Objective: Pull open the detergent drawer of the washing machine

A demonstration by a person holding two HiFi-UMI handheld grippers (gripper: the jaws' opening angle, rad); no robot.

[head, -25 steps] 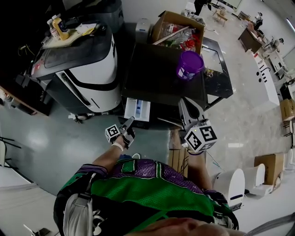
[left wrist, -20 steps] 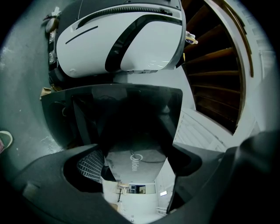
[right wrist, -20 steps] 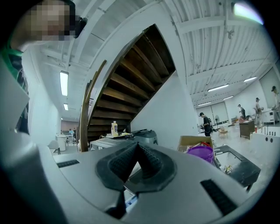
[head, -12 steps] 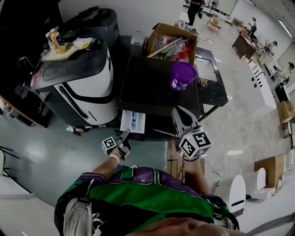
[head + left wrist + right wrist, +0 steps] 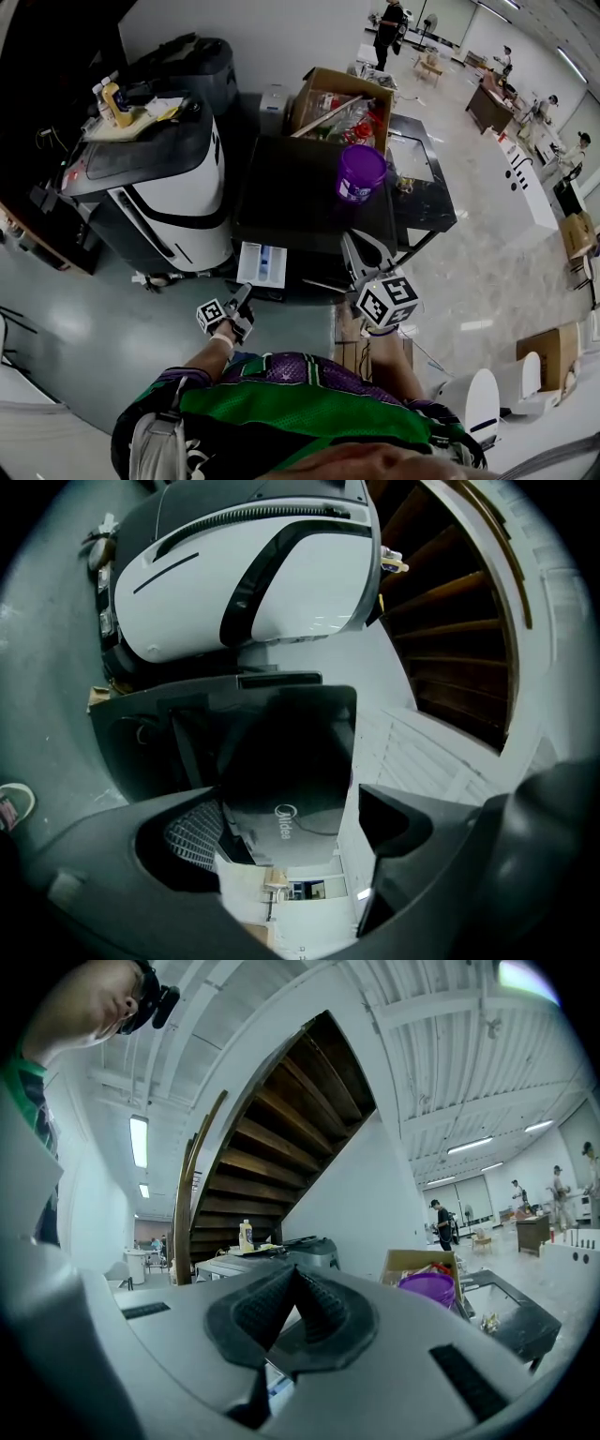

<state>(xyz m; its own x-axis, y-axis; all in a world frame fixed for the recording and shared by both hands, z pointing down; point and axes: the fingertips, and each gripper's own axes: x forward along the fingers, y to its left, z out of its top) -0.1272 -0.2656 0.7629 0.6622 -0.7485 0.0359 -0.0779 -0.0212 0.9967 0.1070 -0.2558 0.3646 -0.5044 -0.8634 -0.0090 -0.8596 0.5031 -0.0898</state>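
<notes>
One drawer (image 5: 261,264) is pulled out at the washer's (image 5: 309,183) front left corner. Before it, the left hand-held gripper (image 5: 242,298) is held with jaws apart and empty. The right hand-held gripper (image 5: 364,251) is held with jaws pressed together. One tub (image 5: 361,173) is set on top.

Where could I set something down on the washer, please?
The washer top is bare left of the purple tub, between the box behind and the open drawer in front. Around the tub and in the box it is crowded.
</notes>
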